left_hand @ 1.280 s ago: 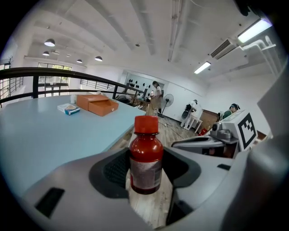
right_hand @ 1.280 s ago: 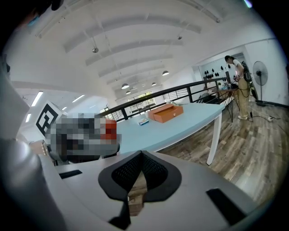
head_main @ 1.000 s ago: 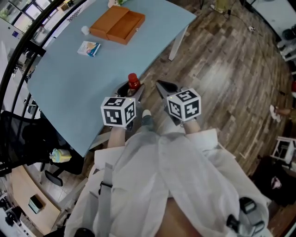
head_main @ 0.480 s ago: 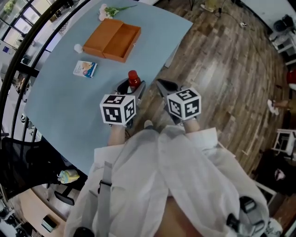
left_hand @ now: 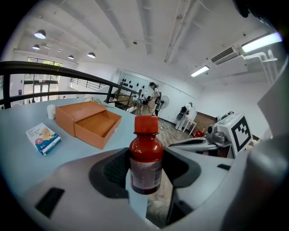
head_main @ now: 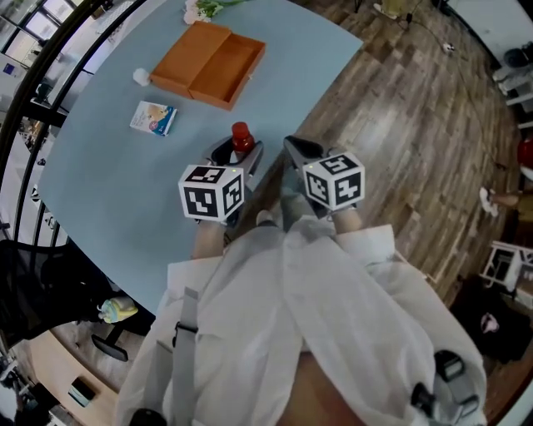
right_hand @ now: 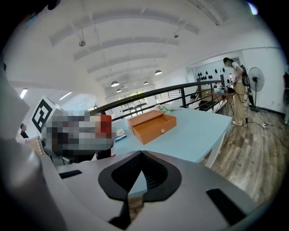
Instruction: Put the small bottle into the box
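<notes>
A small dark-red bottle (head_main: 241,137) with a red cap stands upright between the jaws of my left gripper (head_main: 237,156), which is shut on it above the near edge of the light blue table (head_main: 100,183). In the left gripper view the bottle (left_hand: 145,159) fills the gap between the jaws. The orange box (head_main: 210,62), with its drawer pulled open, lies farther along the table, well apart from the bottle. My right gripper (head_main: 294,152) hovers beside the left one over the wooden floor. Its jaws are shut on nothing (right_hand: 141,155).
A small blue-and-white packet (head_main: 154,117) lies left of the box, with a small white object (head_main: 141,76) beyond it. Flowers (head_main: 200,8) lie at the table's far end. A black railing (head_main: 33,75) runs along the table's left. Wooden floor (head_main: 416,125) spreads to the right.
The bottle stays held in my left gripper. Both grippers have edged a little closer to the orange box, and the head view has shifted slightly.
</notes>
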### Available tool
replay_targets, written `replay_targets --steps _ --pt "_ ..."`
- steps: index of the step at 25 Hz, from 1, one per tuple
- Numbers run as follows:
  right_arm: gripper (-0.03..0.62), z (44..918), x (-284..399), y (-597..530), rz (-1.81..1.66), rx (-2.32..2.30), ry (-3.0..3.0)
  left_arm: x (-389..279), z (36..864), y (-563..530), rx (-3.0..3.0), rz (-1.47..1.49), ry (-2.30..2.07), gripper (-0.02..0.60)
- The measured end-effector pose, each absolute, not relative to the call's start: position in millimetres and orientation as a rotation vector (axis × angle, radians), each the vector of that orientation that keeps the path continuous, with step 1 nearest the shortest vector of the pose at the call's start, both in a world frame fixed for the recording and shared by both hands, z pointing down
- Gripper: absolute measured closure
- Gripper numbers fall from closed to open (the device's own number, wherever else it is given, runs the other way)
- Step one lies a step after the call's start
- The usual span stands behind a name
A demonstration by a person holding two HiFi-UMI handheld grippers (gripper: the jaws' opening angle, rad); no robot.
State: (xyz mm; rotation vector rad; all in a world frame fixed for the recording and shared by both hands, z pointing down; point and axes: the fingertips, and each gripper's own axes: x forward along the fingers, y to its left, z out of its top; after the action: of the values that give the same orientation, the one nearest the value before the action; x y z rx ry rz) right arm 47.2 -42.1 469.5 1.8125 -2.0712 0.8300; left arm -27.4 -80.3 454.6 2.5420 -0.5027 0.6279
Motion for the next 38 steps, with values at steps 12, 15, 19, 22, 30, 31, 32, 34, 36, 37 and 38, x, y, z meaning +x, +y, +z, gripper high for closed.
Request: replay_targets --steps 12,15,19,22,30,31,32,34,36,37,38 --pt "0.591 463 82 -155 0.779 1.551 -2.237 3 456 -167 2.435 0.592 -0.746 0.367" --pt "0.591 455 85 -186 0.742 1.465 -2.302 9 448 -187 2.415 0.575 -0.835 0.367" --pt "0.591 454 81 -212 0.705 1.331 -2.364 11 449 -208 2.362 0.563 -0.946 0.367" --pt "0.591 456 81 -226 0.676 1.237 -2.393 14 454 -219 2.318 0.565 -1.012 0.367" --pt "0.591 460 90 -249 0.63 1.036 -2.422 31 457 -239 2.226 0.561 -1.137 0.367" --pt "0.59 461 92 -251 0.629 1.019 -2.423 34 458 -239 2.215 0.564 -1.148 0.367" --pt "0.591 463 93 -251 0.631 1.001 -2.424 36 460 -240 2.204 0.569 -1.158 0.367" --pt "0.591 466 96 -252 0.64 0.963 -2.423 41 462 -241 2.184 0.582 -1.17 0.367" --pt "0.591 471 98 -250 0.658 0.927 -2.422 47 465 -240 2.166 0.597 -1.176 0.367" --pt "0.591 473 99 -250 0.667 0.912 -2.42 49 467 -239 2.157 0.604 -1.178 0.367" --pt "0.591 475 100 -250 0.675 0.9 -2.418 50 469 -237 2.147 0.611 -1.179 0.367"
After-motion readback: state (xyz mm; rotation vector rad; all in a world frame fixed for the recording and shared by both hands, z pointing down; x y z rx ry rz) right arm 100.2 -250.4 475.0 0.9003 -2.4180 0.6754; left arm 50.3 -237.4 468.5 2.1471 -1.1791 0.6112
